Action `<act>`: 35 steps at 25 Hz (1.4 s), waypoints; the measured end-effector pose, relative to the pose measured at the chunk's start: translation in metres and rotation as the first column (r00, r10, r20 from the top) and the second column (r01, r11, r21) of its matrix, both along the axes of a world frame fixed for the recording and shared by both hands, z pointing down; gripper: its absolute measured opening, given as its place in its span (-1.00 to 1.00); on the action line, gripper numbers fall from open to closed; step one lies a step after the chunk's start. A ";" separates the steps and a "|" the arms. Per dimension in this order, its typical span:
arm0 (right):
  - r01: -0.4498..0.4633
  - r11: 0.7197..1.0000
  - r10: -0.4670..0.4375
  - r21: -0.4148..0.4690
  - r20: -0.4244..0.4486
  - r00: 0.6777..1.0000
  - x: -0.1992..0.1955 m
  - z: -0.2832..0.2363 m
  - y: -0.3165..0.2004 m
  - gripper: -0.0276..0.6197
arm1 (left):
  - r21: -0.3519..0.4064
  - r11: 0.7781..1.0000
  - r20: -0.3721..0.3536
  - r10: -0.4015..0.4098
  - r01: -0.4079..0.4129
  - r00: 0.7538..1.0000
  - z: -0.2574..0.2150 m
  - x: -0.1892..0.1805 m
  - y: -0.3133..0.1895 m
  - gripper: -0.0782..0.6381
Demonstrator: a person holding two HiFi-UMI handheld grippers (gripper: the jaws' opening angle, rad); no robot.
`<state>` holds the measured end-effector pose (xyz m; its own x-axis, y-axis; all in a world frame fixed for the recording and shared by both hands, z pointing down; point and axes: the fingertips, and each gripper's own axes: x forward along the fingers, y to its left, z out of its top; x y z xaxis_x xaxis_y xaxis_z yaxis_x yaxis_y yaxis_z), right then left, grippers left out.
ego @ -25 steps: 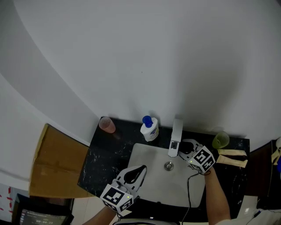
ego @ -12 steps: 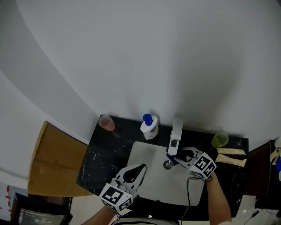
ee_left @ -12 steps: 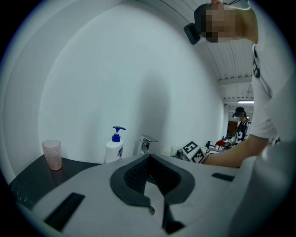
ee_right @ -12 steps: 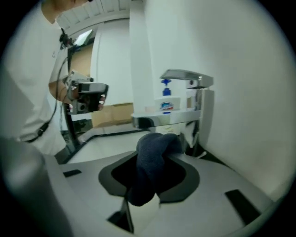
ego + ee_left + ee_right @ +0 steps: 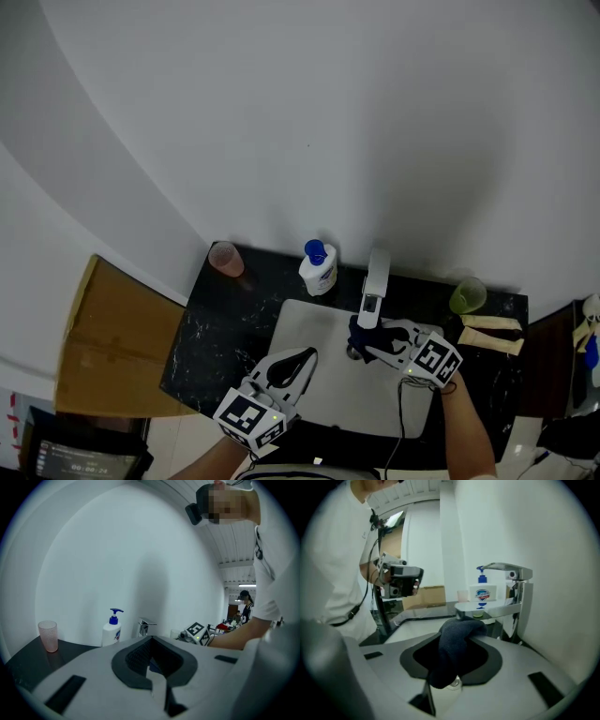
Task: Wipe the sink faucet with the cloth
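Soft, limp dark blue cloth (image 5: 451, 654) sat bunched in the right gripper's (image 5: 459, 623) clamping jaws, just beneath the chrome sink faucet's (image 5: 508, 571) spout, probably best gripped mid-fold; left gripper (image 5: 151, 639) hung closed, empty.

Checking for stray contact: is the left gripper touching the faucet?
Apart. The head view shows bare sink between the left gripper and the faucet.

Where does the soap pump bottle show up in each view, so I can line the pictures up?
Head view: soap bottle behind the basin, left of the faucet.
Left gripper view: soap bottle left of centre, faucet just to its right.
Right gripper view: soap bottle mid-frame, beyond the faucet.
Shared landmark: the faucet.
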<state>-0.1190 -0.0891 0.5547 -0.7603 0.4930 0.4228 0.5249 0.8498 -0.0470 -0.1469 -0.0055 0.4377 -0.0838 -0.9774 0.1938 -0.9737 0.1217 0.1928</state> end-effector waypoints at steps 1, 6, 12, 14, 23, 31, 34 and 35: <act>0.013 1.000 -0.013 -0.010 -0.012 1.000 0.006 0.002 0.004 -0.52 | 0.000 1.000 -0.001 0.001 -0.001 1.000 0.000 0.000 0.000 -0.78; -0.208 0.977 0.209 0.051 -0.014 0.978 -0.020 0.015 -0.059 -0.52 | -0.002 1.000 -0.008 0.009 -0.009 1.000 -0.002 0.000 -0.002 -0.78; -0.184 0.979 0.182 0.085 0.023 0.983 -0.039 0.002 -0.065 -0.52 | -0.013 1.000 -0.007 0.012 -0.012 1.000 -0.005 0.004 -0.004 -0.78; -0.121 0.991 0.121 0.053 0.010 0.993 -0.025 0.001 -0.043 -0.52 | -0.019 1.000 -0.009 0.010 -0.011 1.000 -0.005 0.005 -0.003 -0.78; -0.119 0.992 0.121 0.049 -0.040 0.992 0.003 0.016 -0.027 -0.52 | -0.015 0.999 -0.023 0.031 -0.032 0.999 -0.002 0.012 -0.008 -0.78; -0.200 0.976 0.197 0.092 0.041 0.980 -0.040 0.001 -0.065 -0.52 | -0.014 0.999 -0.028 0.044 -0.044 0.999 0.004 0.016 -0.007 -0.78; -0.105 0.993 0.104 0.057 0.026 0.994 -0.026 0.000 -0.036 -0.52 | -0.023 0.999 -0.026 0.030 -0.031 0.999 0.001 0.012 -0.006 -0.78; -0.075 0.996 0.074 0.044 0.020 0.997 -0.019 -0.001 -0.025 -0.52 | -0.025 0.999 -0.025 0.026 -0.027 0.999 0.000 0.011 -0.006 -0.78</act>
<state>-0.1381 -0.1137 0.5535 -0.8017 0.4161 0.4290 0.4608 0.8875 0.0004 -0.1356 -0.0120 0.4382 -0.0529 -0.9740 0.2201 -0.9716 0.1011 0.2140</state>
